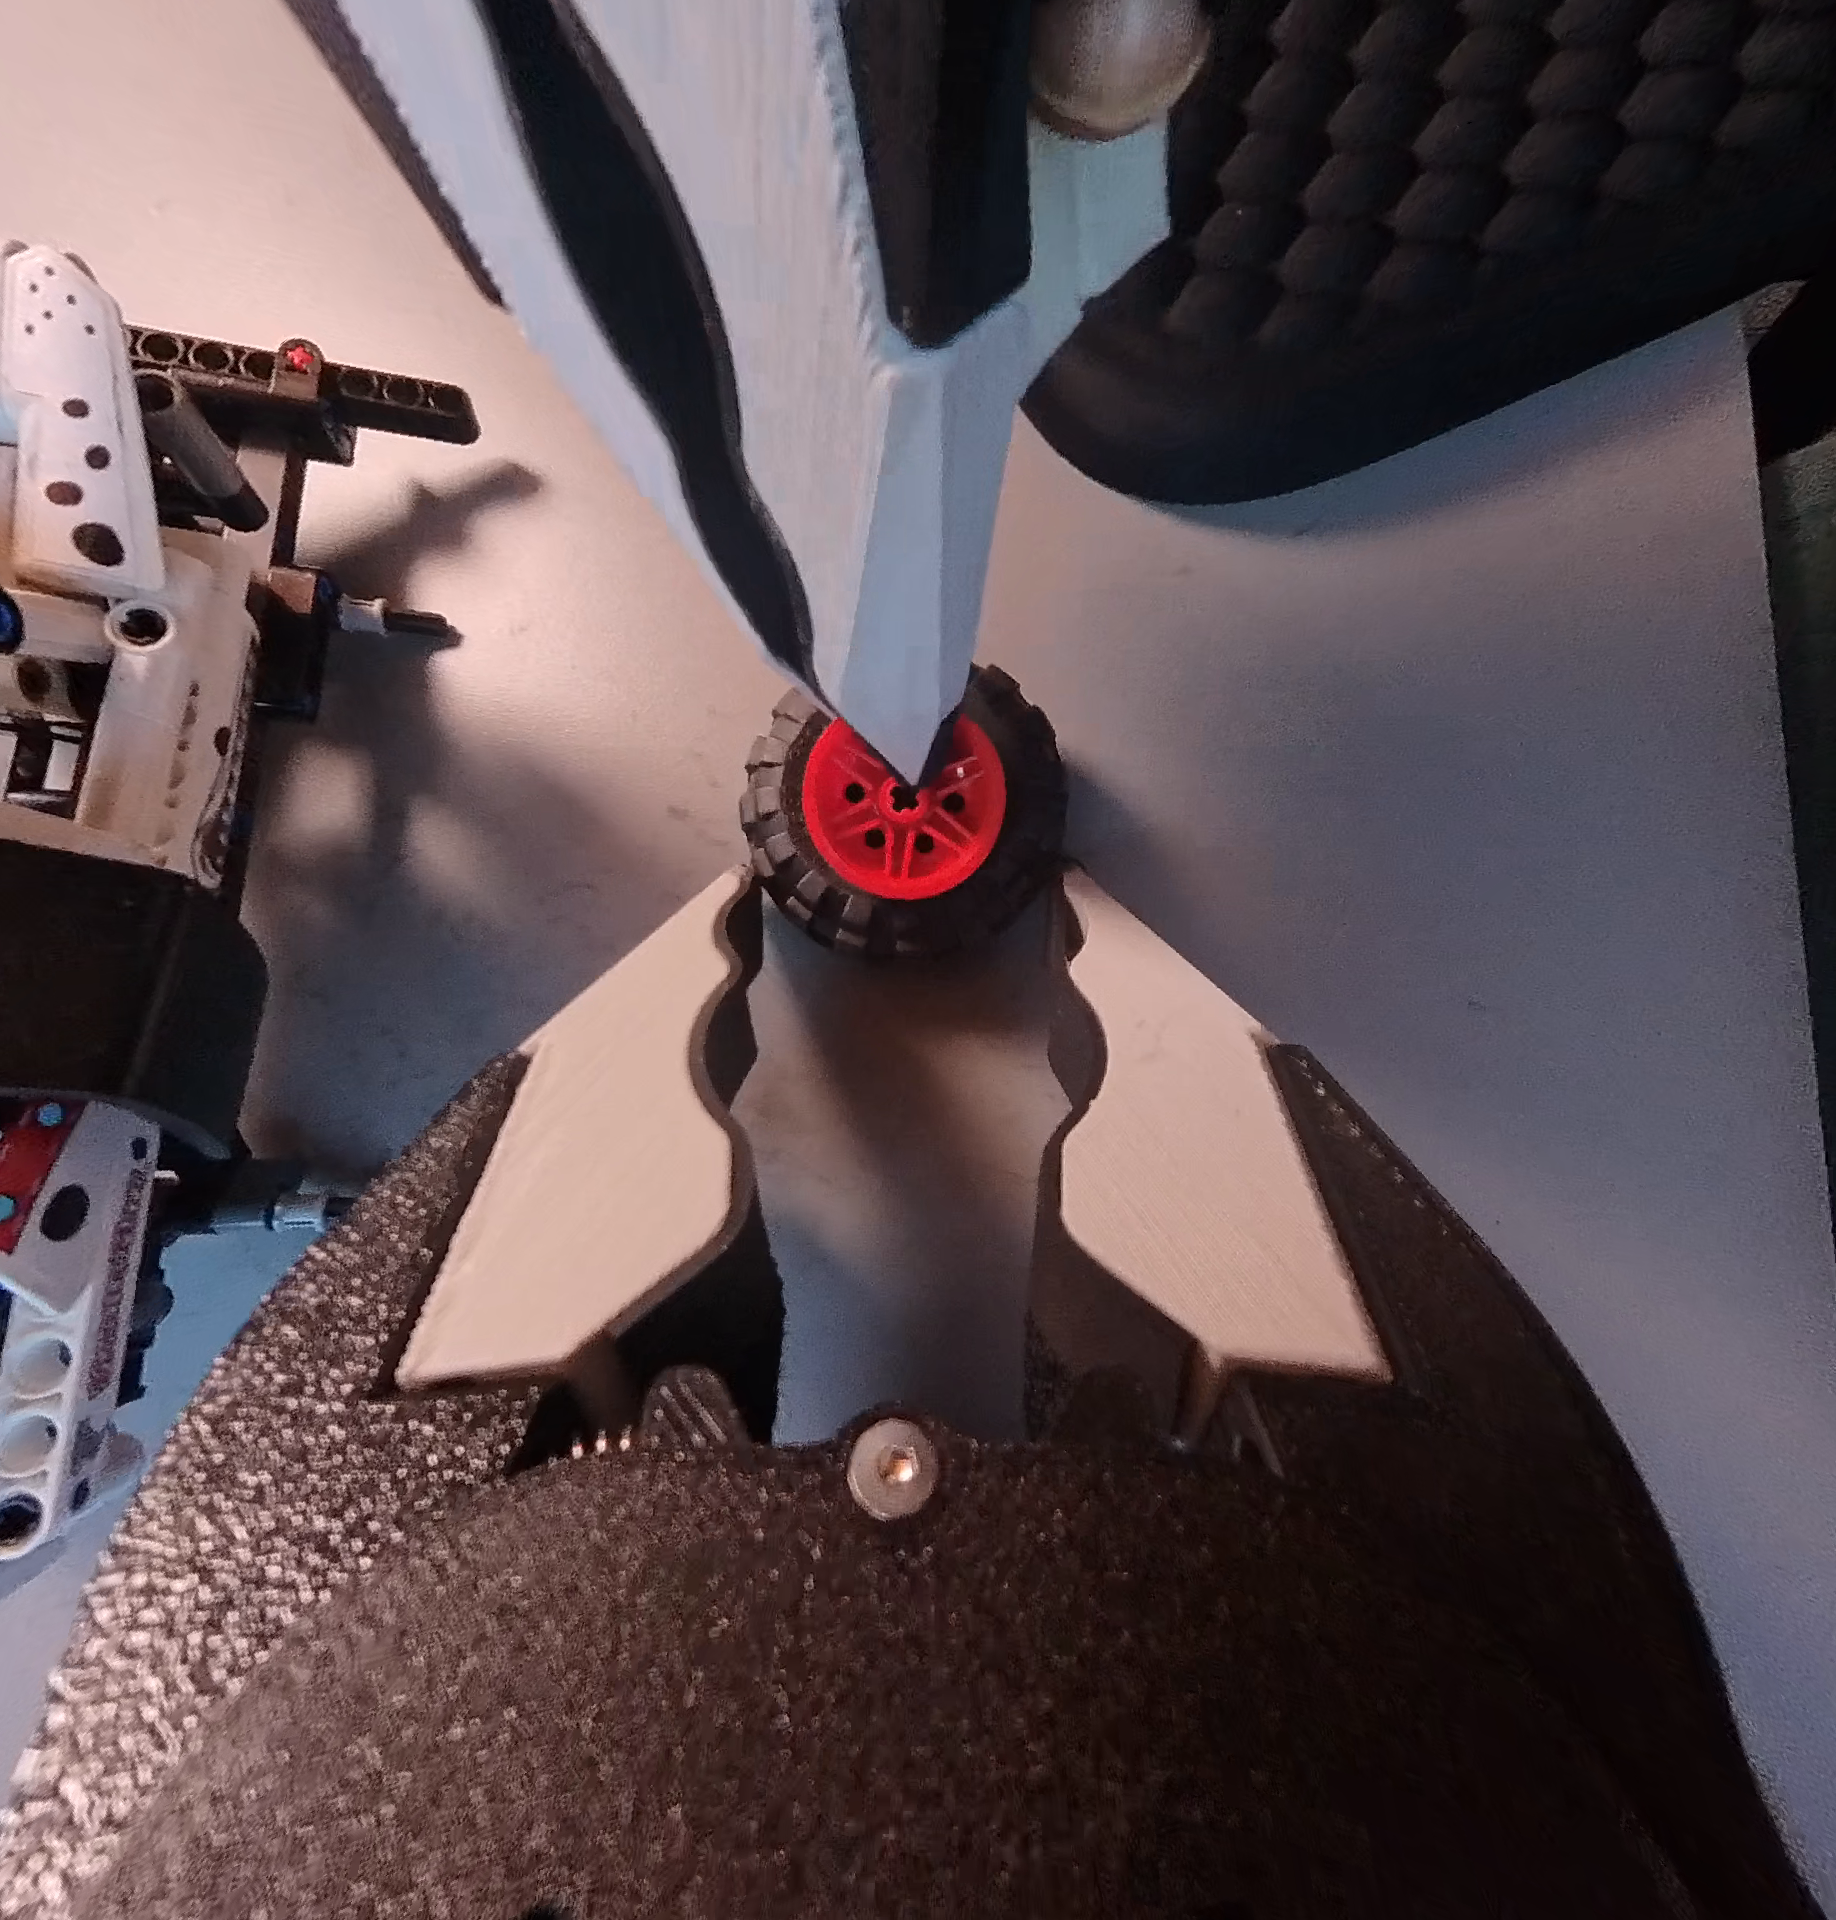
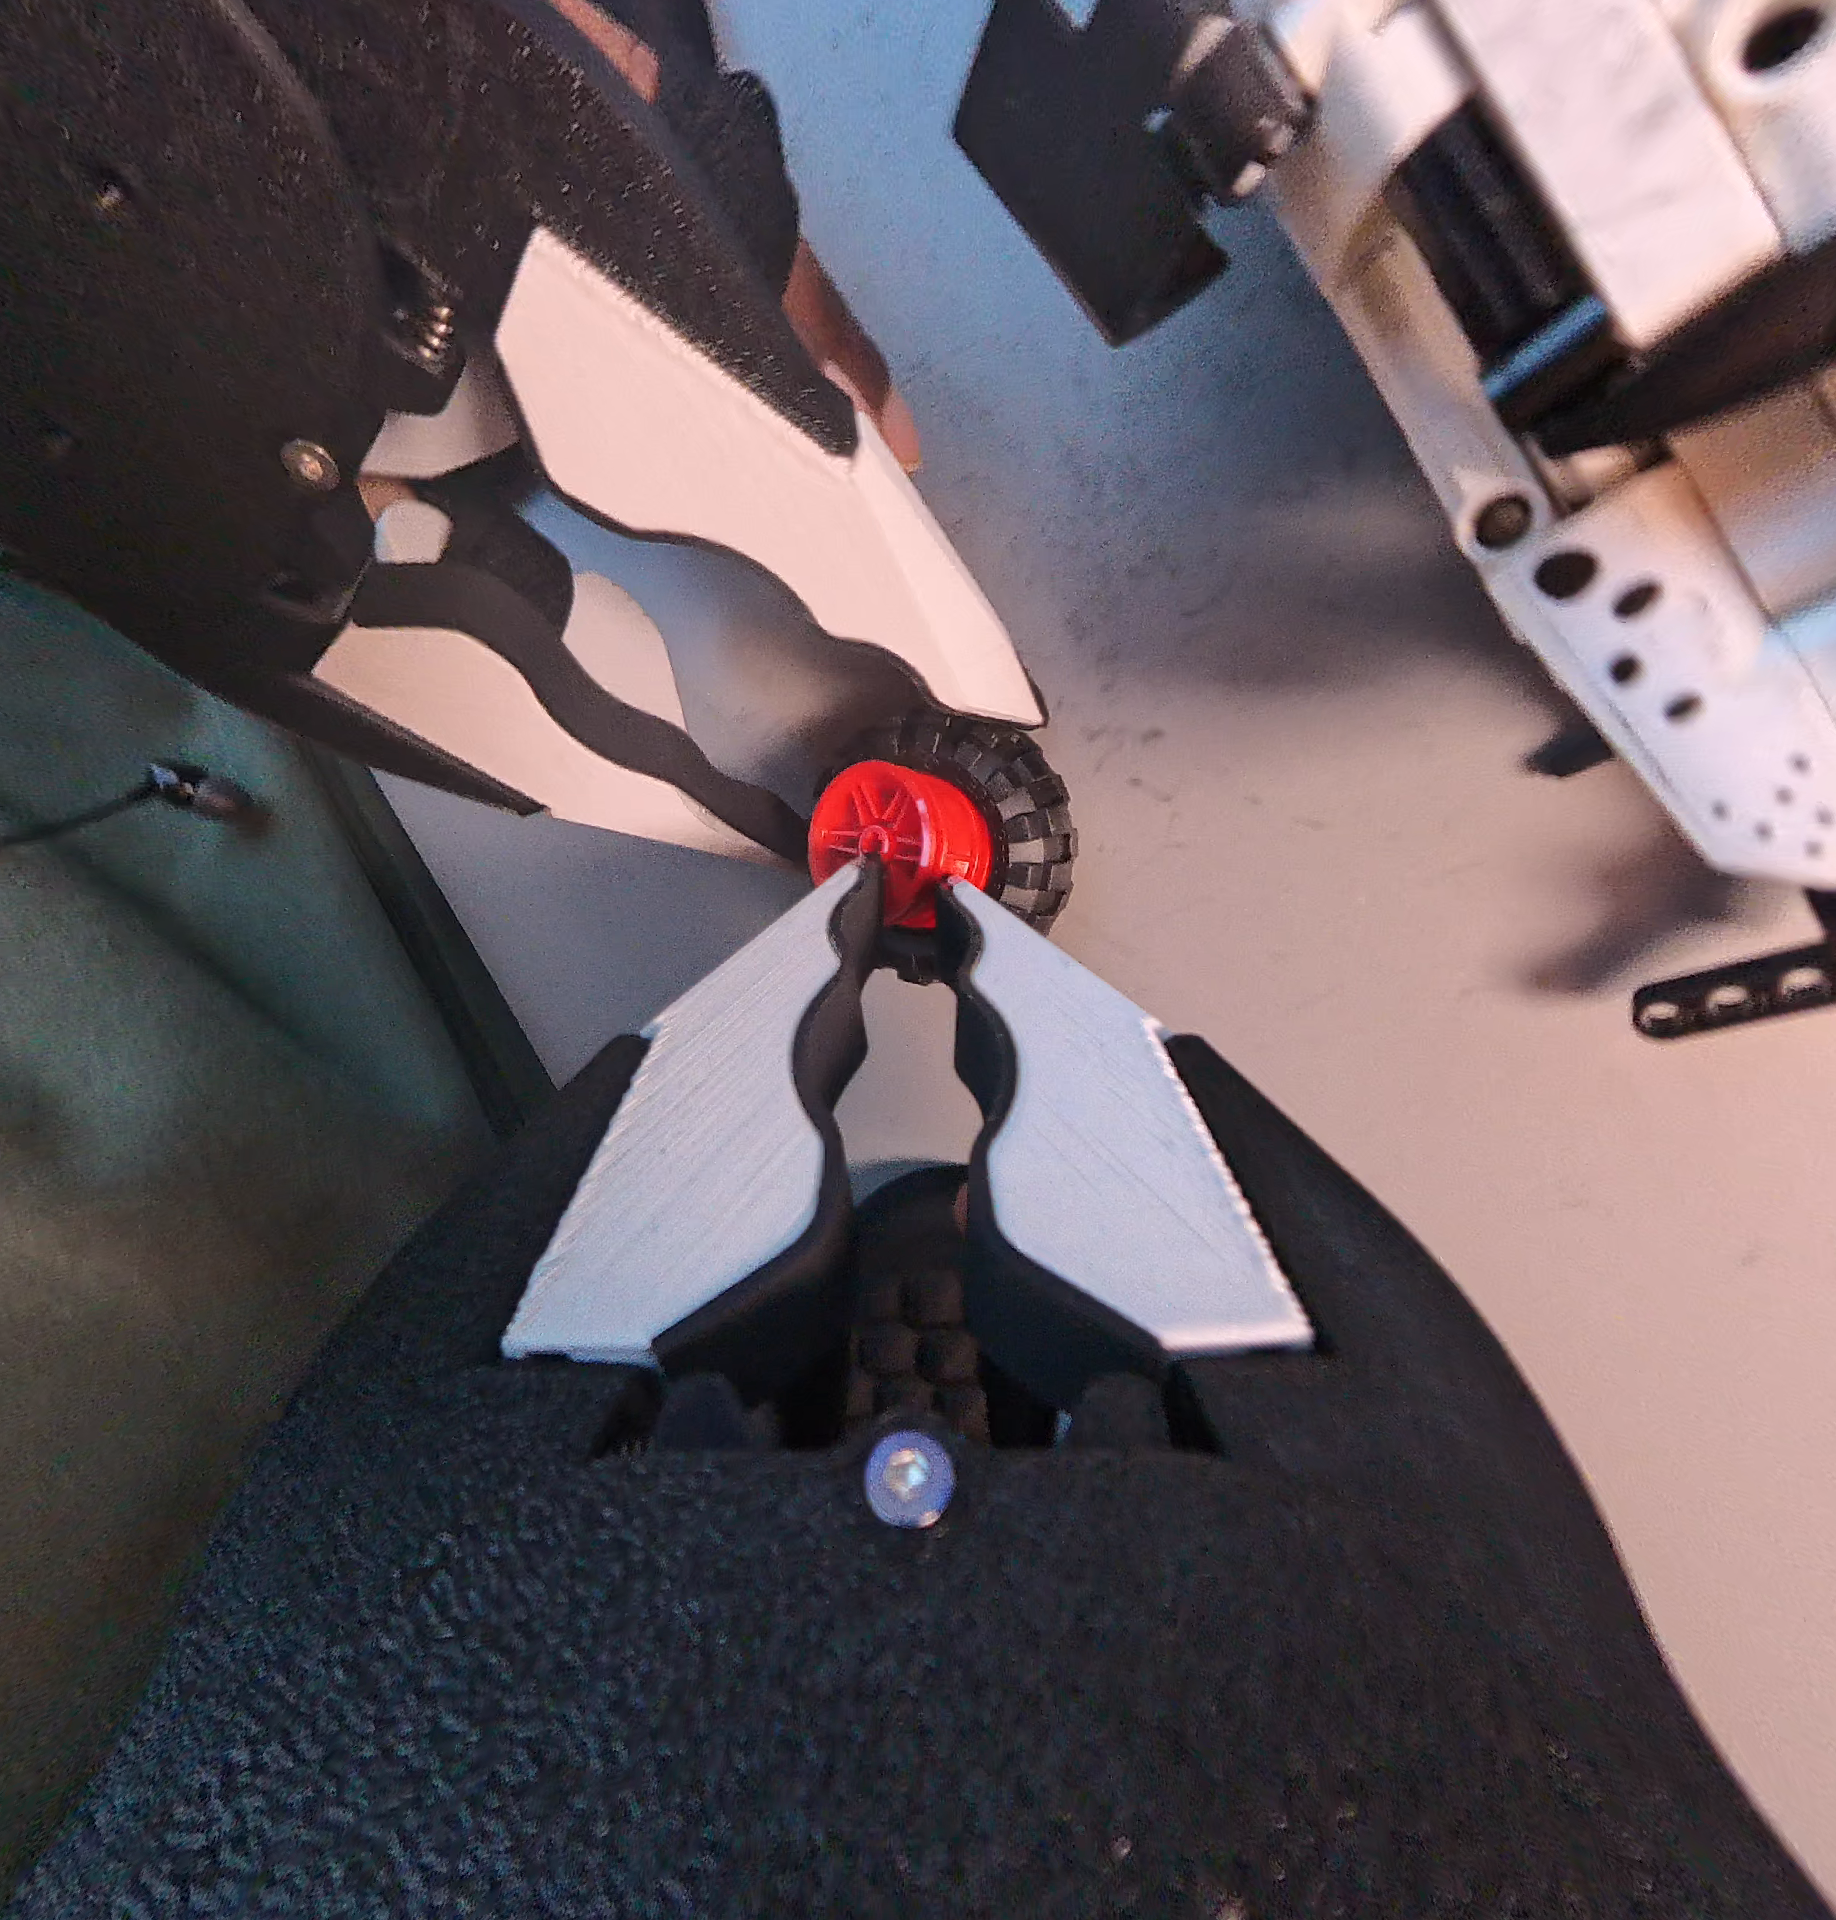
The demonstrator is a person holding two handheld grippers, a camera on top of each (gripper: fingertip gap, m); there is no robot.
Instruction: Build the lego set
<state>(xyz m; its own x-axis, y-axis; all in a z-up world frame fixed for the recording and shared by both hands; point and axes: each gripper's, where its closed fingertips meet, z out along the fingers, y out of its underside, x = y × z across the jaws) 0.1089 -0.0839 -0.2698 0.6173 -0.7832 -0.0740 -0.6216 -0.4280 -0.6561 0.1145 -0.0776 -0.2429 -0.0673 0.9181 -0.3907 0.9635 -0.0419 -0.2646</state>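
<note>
A small wheel, a red rim (image 1: 898,831) in a black knobbly tyre (image 1: 1007,883), sits between both grippers over the pale table. My left gripper (image 1: 903,888) is shut on the tyre, one finger on each side. My right gripper (image 2: 906,873) is shut on the red rim (image 2: 898,831), which sticks out of the tyre (image 2: 1028,821) toward the camera. In the left wrist view the right gripper (image 1: 903,774) comes down from the top onto the hub. The left gripper (image 2: 919,774) shows at upper left in the right wrist view. The white and black Technic model (image 1: 93,623) lies left of the wheel.
The model (image 2: 1641,468) fills the upper right of the right wrist view, with a black holed beam (image 2: 1724,997) below it. A grey axle pin (image 1: 389,620) sticks out of its side. A dark green surface (image 2: 166,1039) lies past the table edge. A black knit sleeve (image 1: 1465,208) is at top right. The tips of both grippers are at nearly the same place. My left gripper's tips are some 10 cm from the grey axle pin (image 1: 389,620).
</note>
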